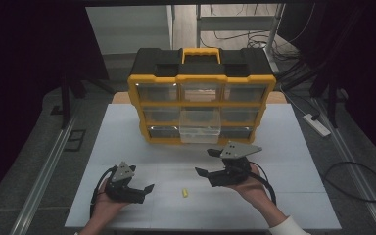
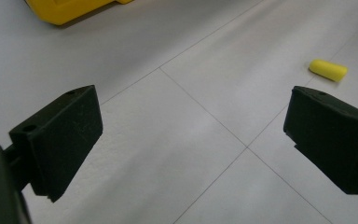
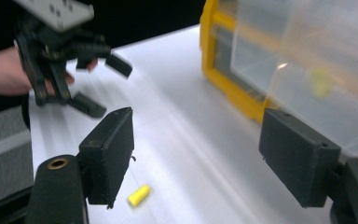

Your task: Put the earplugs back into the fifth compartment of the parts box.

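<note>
High view: white tiled tabletop [image 1: 127, 132], dark room around, grey floor, cables upper right. Yellow-black drawer organizer [image 1: 201, 95] frame centre, one clear drawer [image 1: 200, 128] pulled out. No readable writing. Small yellow piece [image 1: 184, 193], maybe foam plug, low centre on table, between left gripper [image 1: 147, 190] and right gripper [image 1: 210, 161], touching neither. Both jaw pairs apart, empty.

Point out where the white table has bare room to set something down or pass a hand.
Bare patches: the table left of the yellow organizer, the strip to its right, and the near edge below the small yellow piece. It is crowded in the middle, where the pulled-out clear drawer, the open right claw and the open left claw close in.
</note>
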`<move>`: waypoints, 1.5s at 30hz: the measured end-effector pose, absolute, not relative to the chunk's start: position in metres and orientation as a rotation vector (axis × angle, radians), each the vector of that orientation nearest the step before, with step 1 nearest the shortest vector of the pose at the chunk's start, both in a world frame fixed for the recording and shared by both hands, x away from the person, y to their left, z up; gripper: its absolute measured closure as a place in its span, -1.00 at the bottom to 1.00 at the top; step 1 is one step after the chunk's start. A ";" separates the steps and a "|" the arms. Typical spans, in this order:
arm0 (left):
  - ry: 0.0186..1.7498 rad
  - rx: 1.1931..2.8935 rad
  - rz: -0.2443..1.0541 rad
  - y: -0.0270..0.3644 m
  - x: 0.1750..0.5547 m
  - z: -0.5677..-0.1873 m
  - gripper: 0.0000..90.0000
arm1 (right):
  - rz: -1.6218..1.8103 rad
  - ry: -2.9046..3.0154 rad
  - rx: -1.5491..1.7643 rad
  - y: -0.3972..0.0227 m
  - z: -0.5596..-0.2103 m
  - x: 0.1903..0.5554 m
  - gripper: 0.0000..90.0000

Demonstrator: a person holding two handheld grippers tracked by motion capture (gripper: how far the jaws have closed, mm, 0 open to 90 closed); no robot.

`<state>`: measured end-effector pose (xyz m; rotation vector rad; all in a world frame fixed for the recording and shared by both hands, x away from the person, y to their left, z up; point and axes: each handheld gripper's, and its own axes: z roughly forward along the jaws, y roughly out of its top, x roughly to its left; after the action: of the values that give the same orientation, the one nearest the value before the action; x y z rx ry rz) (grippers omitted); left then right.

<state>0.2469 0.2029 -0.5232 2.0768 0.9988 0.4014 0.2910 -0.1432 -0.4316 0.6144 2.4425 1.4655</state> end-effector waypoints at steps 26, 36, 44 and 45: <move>0.995 2.080 0.396 0.203 0.247 -0.523 -0.90 | 1.219 2.791 0.574 -0.095 -0.500 0.295 -0.39; 0.991 2.087 0.395 0.202 0.247 -0.524 -0.90 | 1.102 2.860 0.522 -0.083 -0.516 0.290 -0.27; 0.990 2.088 0.394 0.202 0.247 -0.524 -0.90 | 1.053 2.874 0.495 -0.079 -0.522 0.289 -0.13; 0.990 2.088 0.394 0.202 0.247 -0.524 -0.90 | 1.053 2.874 0.495 -0.079 -0.522 0.289 -0.13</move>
<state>0.2474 0.2022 -0.5238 2.0880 0.9896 0.3936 0.2885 -0.0791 -0.5215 0.4949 2.8744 1.0531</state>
